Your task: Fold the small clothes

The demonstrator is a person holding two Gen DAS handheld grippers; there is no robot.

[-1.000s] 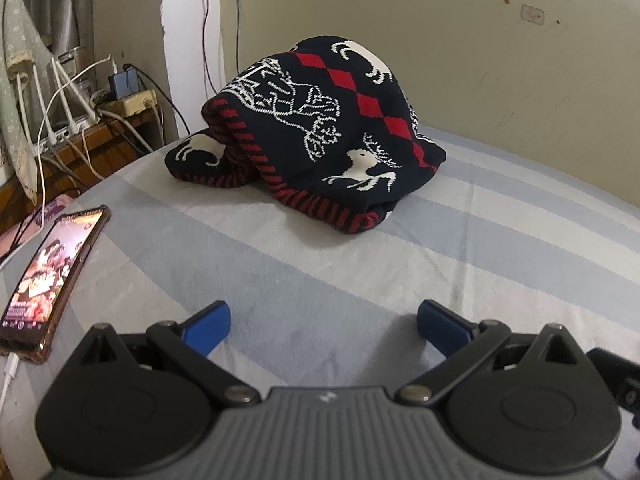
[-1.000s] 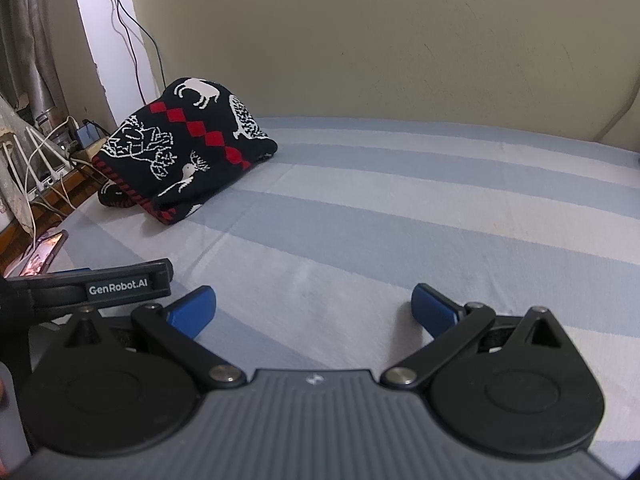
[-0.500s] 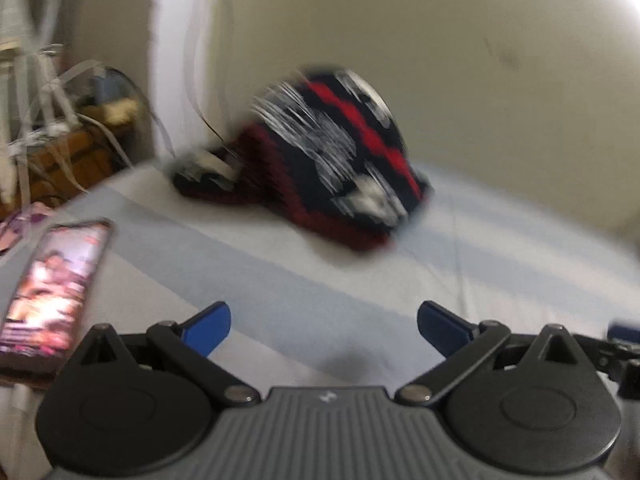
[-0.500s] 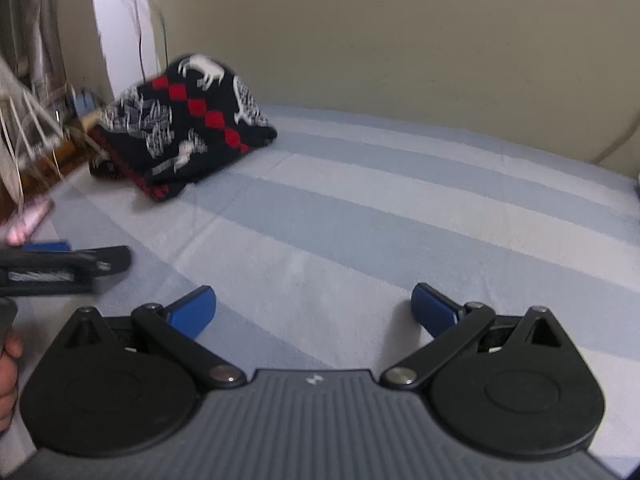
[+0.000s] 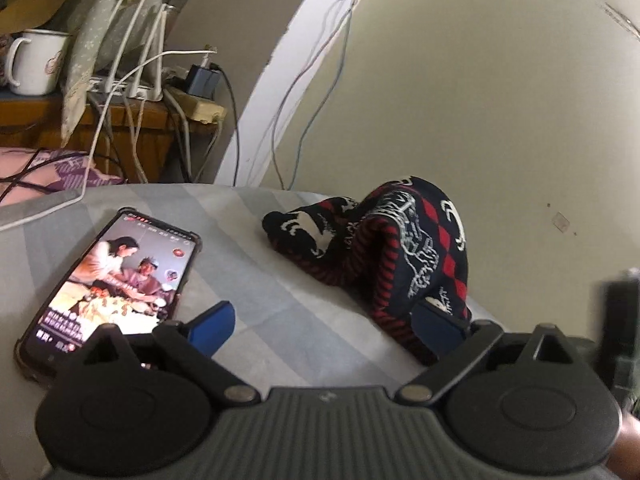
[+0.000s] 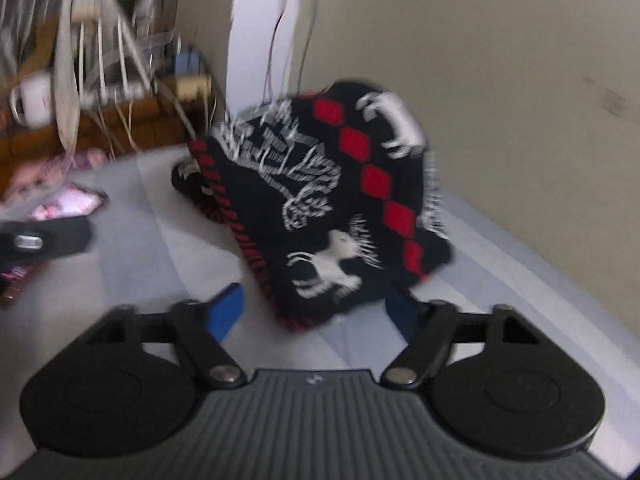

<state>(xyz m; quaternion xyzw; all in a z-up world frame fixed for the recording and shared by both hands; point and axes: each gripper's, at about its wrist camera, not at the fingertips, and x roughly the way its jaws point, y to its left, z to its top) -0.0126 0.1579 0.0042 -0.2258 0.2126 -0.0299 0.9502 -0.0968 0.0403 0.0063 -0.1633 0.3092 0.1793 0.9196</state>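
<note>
1. Closing my right gripper [image 6: 316, 314], I see the crumpled sweater's [image 6: 336, 200] near hem between its jaws, not yet pinched
2. My left gripper [image 5: 324, 322] closes slightly, still wide; sweater [image 5: 404, 248] at its right finger, on the striped sheet [image 5: 256, 240], phone [image 5: 112, 284] left

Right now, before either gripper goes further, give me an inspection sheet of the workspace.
Surface: striped bedsheet, flat.
Job's things: dark patterned sweater, bunched, unfolded.
Clutter: lit phone on the sheet.
Grippers: left gripper wide, closing slightly, its right finger at the sweater's hem; right gripper closing, hem between its fingers, contact blurred.
Cables: white cables and a power strip on the side table.
Surroundings: mug, beige wall.
</note>
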